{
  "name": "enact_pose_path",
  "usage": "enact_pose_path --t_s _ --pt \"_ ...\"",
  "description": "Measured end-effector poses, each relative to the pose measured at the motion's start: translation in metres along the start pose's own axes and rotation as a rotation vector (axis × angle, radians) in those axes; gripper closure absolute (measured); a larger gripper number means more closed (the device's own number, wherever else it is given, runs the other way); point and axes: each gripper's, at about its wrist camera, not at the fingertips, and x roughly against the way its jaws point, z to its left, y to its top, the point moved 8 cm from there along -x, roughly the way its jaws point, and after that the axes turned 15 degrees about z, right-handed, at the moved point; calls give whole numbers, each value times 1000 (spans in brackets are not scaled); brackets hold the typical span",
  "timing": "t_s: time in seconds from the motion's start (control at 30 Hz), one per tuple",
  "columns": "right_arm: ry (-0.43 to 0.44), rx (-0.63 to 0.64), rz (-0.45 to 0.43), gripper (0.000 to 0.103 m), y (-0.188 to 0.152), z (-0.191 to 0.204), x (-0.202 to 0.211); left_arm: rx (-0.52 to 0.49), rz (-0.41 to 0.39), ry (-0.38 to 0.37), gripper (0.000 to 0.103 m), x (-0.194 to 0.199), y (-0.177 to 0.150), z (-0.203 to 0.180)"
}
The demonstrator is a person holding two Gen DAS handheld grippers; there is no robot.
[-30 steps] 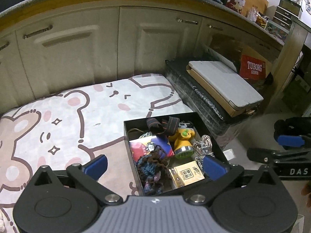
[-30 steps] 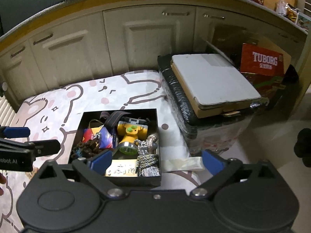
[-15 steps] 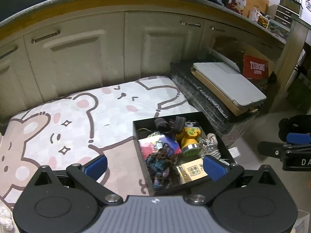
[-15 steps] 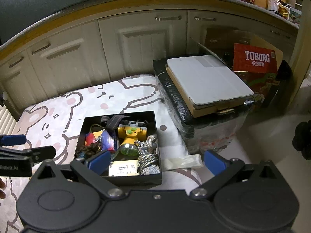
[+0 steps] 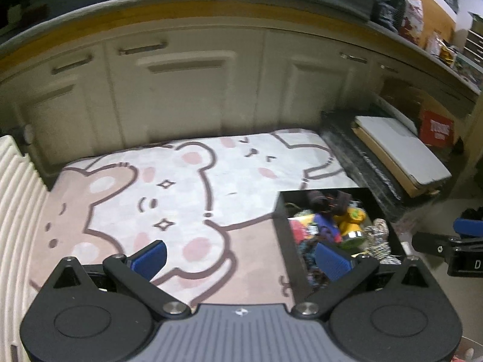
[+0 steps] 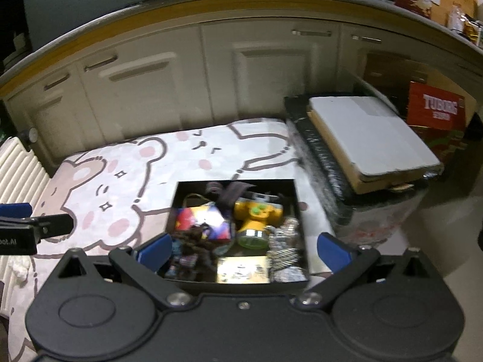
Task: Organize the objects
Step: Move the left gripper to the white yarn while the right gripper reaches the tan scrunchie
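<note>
A black open box stands on a bear-print mat; it also shows in the left wrist view. In it lie a yellow headlamp, a colourful card pack, a dark crocheted piece, a silver rope bundle and a gold packet. My right gripper is open and empty, held above the box's near edge. My left gripper is open and empty, above the mat to the left of the box.
Cream cabinet doors run along the back. A wrapped black crate with a flat grey and cardboard package stands right of the mat. A red Tuborg carton is behind it. A white ribbed radiator is at the left.
Both grippers have drawn back and up from the box, which looks smaller. The left view has swung left, showing more mat and the radiator. Both stay open.
</note>
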Motion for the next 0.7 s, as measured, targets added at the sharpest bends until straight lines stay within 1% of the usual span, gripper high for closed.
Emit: enact_pose_path --t_s 0.13,0.47,0.7 --pt "24 25 1 0 3 23 -3 35 -5 28 0 7 -4 27" --pt "89 127 13 0 6 98 -15 141 -22 89 0 29 -21 102" --pt "126 188 30 0 6 142 -22 201 -14 131 0 36 -36 148"
